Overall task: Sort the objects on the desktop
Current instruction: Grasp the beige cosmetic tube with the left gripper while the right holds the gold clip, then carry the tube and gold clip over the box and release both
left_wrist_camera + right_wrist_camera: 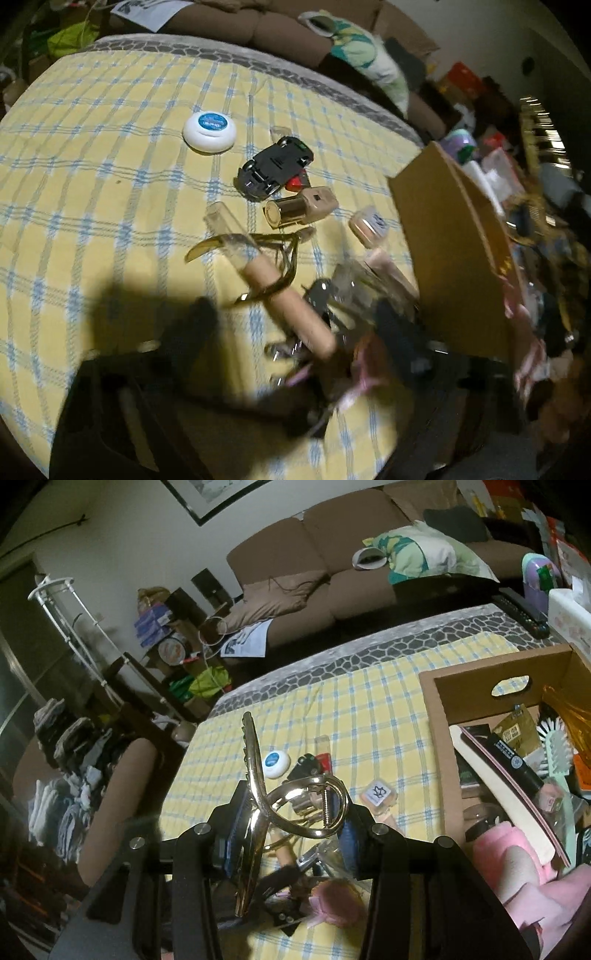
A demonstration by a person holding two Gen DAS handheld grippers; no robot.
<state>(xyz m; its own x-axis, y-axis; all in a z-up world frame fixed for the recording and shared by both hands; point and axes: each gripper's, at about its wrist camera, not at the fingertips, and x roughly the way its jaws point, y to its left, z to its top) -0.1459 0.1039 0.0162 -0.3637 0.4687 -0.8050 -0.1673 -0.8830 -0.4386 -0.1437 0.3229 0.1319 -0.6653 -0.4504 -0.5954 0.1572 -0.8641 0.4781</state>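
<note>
Clearly the sorting was only partly done: from the left of the checked cloth (92, 166) there still lay a white round tin (209, 132), an overturned toy car (275, 168), a gold-and-beige tube (301, 205) and a small beige jar (369, 223), with a blurred heap nearer me. Over that heap the left gripper (295, 325) hung with its jaws apart, pressing on nothing I could make out, while the right gripper (291, 834) was clamped on a gold hair claw (295, 805), lifted clear of the cloth. Rightmost, the cardboard box (439, 738) already held a mint brush (557, 749), a dark tube, a gold packet and something pink and fluffy.
</note>
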